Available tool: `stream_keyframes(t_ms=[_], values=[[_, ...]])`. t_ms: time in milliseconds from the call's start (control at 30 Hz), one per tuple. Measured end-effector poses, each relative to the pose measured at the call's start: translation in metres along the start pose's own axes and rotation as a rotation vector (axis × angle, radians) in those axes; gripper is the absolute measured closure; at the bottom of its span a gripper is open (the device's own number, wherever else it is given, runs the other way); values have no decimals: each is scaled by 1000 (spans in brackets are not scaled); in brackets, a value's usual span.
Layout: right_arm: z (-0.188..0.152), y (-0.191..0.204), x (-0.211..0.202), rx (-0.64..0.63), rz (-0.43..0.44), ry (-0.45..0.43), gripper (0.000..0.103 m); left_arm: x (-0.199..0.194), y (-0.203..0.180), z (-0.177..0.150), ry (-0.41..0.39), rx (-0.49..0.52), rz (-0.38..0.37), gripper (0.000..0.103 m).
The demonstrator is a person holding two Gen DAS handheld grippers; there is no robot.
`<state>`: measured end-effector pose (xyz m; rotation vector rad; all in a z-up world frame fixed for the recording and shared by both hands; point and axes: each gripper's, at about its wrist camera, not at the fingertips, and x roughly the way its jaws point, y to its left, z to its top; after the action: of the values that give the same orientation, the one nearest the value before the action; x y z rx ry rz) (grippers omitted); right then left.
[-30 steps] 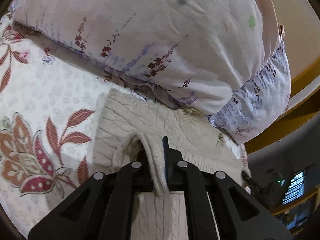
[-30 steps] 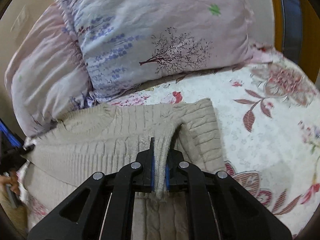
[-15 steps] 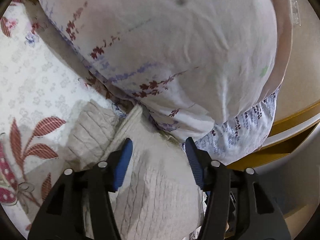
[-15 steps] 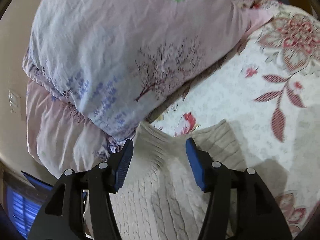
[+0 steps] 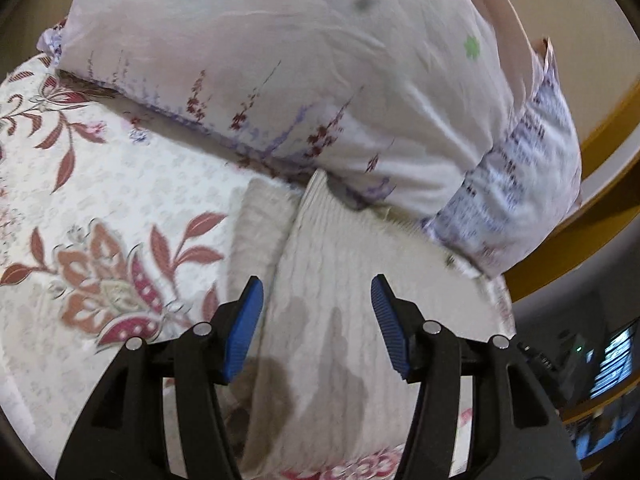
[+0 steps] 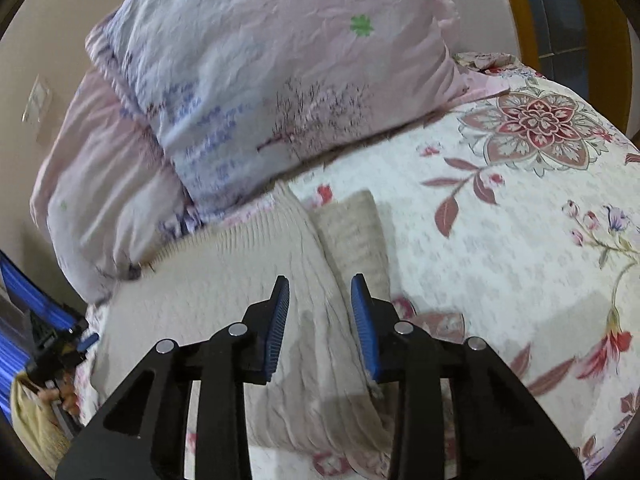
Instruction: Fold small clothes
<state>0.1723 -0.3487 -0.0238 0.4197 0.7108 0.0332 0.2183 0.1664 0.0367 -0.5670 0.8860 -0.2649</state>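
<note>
Floral bedspread (image 6: pixel 500 248) fills the scene; above it the left gripper (image 5: pixel 318 320) gapes wide and the right gripper (image 6: pixel 320 320) stands narrower, both empty. Beneath them lies the cream knit sweater (image 5: pixel 340 280), sleeve folded in, top edge touching the pillows (image 5: pixel 300 80). Best smooth each crease flat before regripping

Soft, warm indoor light from above; no glare. Left gripper (image 5: pixel 317 322) casts dark finger shadows onto the knit sweater (image 5: pixel 340 280) below it. Pillow (image 5: pixel 320 80) shades the bedspread (image 5: pixel 120 184) along its lower edge. Motion blur smears both views, strongest on prints and knit ribs. Fisheye bending, black vignette at corners.
</note>
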Motion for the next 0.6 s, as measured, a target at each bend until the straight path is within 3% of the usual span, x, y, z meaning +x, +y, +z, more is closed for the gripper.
stream_keyframes(t_ms=[100,167,200,267,400,600], values=[[-6,4,9,-41,-33,36,68,4,2,-10,24,14,35,51],[-12,5,17,-67,-58,73,85,8,3,-15,35,31,58,60],[-15,6,18,-81,-72,75,87,10,2,-17,39,42,71,62],[-19,10,15,-111,-76,58,93,10,3,-21,42,56,83,73],[-22,14,4,-114,-74,34,95,8,3,-22,44,71,83,95],[-29,16,-8,-103,-90,17,95,-1,2,-28,42,100,76,96]])
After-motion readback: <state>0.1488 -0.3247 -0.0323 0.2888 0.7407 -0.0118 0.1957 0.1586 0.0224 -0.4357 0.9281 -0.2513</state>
